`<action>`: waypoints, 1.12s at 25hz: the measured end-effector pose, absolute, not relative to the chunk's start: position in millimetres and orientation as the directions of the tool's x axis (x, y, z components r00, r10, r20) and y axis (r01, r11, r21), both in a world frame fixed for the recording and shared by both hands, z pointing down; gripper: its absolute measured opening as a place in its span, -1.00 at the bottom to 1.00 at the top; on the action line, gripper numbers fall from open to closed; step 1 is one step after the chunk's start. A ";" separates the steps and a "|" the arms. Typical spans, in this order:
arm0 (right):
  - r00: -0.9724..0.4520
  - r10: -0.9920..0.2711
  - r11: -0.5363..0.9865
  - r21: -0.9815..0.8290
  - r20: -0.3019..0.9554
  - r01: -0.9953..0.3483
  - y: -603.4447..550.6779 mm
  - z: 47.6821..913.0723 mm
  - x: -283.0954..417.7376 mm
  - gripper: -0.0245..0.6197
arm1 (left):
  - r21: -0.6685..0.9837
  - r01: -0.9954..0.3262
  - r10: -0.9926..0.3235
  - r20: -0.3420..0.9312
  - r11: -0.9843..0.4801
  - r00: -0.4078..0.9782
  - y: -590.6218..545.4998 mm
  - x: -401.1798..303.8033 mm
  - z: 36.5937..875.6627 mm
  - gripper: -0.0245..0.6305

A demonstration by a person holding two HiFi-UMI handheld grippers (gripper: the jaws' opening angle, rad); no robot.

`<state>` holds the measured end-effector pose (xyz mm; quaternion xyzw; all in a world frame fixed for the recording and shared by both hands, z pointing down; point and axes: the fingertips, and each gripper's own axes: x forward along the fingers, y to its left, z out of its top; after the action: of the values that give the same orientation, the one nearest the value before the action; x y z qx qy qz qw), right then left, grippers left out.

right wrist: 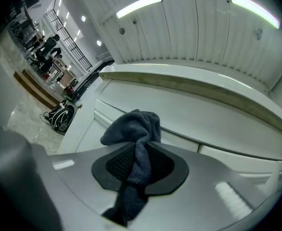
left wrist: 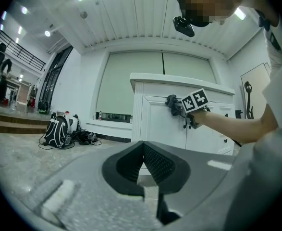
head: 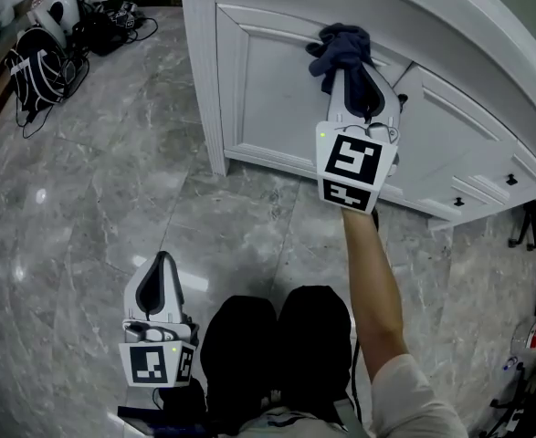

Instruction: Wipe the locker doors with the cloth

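Your right gripper (head: 352, 73) is clamped on a dark blue cloth (head: 339, 46) and holds it bunched against the upper panel of a white locker door (head: 268, 99). Your left gripper (head: 162, 265) hangs low beside your legs, above the marble floor (head: 85, 181), with its jaws together and nothing between them.

Cloth (head: 341, 48) fleecy, matt; locker doors (head: 268, 89) smooth white paint (satin); floor (head: 112, 181) glossy veined stone.

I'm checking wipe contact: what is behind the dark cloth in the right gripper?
Behind the cloth is the white locker door, near its upper edge. The patch directly behind the cloth is covered, so whether the cloth touches the door cannot be confirmed.
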<state>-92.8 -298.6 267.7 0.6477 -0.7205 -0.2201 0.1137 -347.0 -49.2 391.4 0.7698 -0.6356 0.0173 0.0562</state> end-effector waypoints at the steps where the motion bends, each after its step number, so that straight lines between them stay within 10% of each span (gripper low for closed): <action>1: -0.127 -0.984 0.057 0.457 -0.123 -0.888 -297.9 267.7 -89.8 -0.72 | 0.064 -0.981 -0.977 0.098 -0.185 0.191 -48.8 -346.6 390.7 -0.92; 10: -0.116 -0.983 0.043 0.427 -0.145 -0.903 -281.7 266.1 -68.2 -0.72 | 0.064 -0.979 -0.975 0.097 -0.195 0.201 -52.9 -338.8 389.7 -0.92; 19: -0.426 -0.899 0.308 0.546 -0.101 -0.779 -244.2 307.8 -211.2 -0.72 | 0.088 -0.978 -0.974 0.107 -0.191 0.199 -47.6 -344.5 395.2 -0.92; 28: -0.448 -0.894 0.393 0.458 -0.014 -0.797 -304.7 365.8 -252.8 -0.71 | 0.095 -0.979 -0.977 0.101 -0.181 0.190 -42.2 -358.9 394.6 -0.92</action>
<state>-252.8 -304.7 365.8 0.5118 -0.8261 -0.2042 0.1180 -358.9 -42.2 394.6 0.7683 -0.6363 0.0085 0.0687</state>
